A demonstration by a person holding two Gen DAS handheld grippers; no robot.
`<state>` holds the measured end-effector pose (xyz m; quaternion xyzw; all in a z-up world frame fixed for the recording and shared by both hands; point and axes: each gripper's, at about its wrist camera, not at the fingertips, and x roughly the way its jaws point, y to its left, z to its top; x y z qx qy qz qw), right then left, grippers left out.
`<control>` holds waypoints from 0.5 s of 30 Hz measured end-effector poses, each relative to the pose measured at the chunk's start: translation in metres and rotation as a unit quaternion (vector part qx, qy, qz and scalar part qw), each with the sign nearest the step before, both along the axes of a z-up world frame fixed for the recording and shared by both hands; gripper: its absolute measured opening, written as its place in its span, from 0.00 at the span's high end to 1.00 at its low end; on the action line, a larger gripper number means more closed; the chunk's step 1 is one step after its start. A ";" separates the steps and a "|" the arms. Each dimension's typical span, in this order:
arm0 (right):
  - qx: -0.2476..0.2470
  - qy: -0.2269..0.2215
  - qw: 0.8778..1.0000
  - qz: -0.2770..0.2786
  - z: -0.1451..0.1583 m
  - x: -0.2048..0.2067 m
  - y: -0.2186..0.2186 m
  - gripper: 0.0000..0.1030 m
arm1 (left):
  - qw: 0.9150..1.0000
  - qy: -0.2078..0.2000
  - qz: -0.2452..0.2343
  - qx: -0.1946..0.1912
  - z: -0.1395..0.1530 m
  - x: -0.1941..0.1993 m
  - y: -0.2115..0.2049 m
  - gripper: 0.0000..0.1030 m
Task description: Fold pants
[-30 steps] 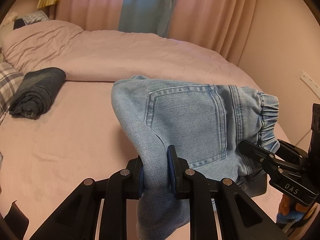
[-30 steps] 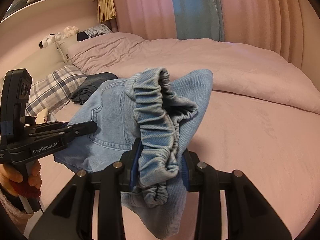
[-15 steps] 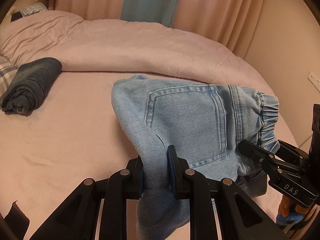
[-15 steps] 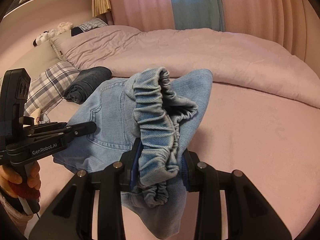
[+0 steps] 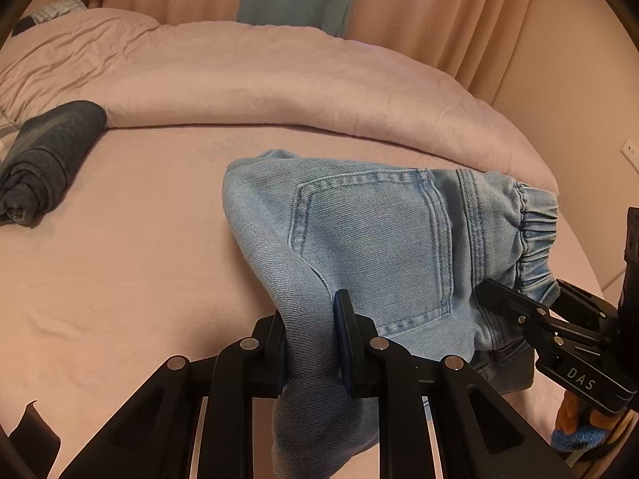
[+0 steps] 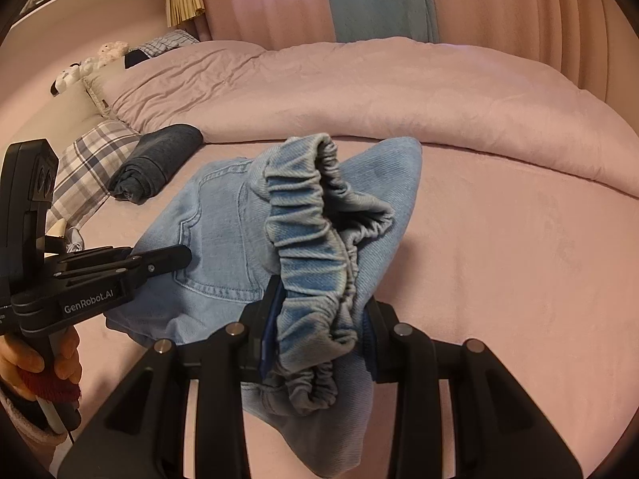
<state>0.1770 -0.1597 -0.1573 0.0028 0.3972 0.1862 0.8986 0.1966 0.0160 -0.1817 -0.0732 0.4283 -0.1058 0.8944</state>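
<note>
Left wrist view showed your left claw [image 5: 310, 343] pinching the pants [image 5: 383, 239] mid-frame, above the bed [image 5: 139, 259]. Your right claw [image 6: 319, 333] squeezed their waistband. Folded small, not yet put down.

The right gripper [image 6: 319, 331] is at the near edge of the view, and its jaws are closed on the gathered elastic waistband of the light blue denim pants [image 6: 223, 247]. The pants hang bunched above the pink bed sheet [image 6: 519, 263], with a back pocket showing on the left part. At the left, the left gripper [image 6: 175, 257] reaches in and its tip is against the pants; if it is closed I cannot tell. A hand [image 6: 48, 363] holds its handle. Farther left lie a folded dark garment [image 6: 155, 161] and a plaid pillow [image 6: 86, 167]. A pink duvet [image 6: 359, 88] covers the far side, before pink and blue curtains [image 6: 379, 0].
</note>
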 end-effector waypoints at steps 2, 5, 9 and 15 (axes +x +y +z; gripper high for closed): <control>-0.001 0.003 1.000 -0.001 -0.003 0.002 -0.001 0.66 | 1.000 0.003 -0.001 0.000 -0.003 0.002 -0.001 0.83; -0.002 0.009 1.000 -0.002 -0.007 0.007 0.000 0.66 | 1.000 0.010 -0.001 0.001 -0.008 0.006 -0.002 0.83; -0.004 0.016 1.000 -0.003 -0.014 0.012 0.001 0.66 | 1.000 0.017 -0.001 0.003 -0.014 0.012 -0.003 0.83; -0.007 0.027 1.000 -0.005 -0.023 0.017 0.003 0.66 | 1.000 0.027 -0.002 0.006 -0.024 0.017 -0.006 0.83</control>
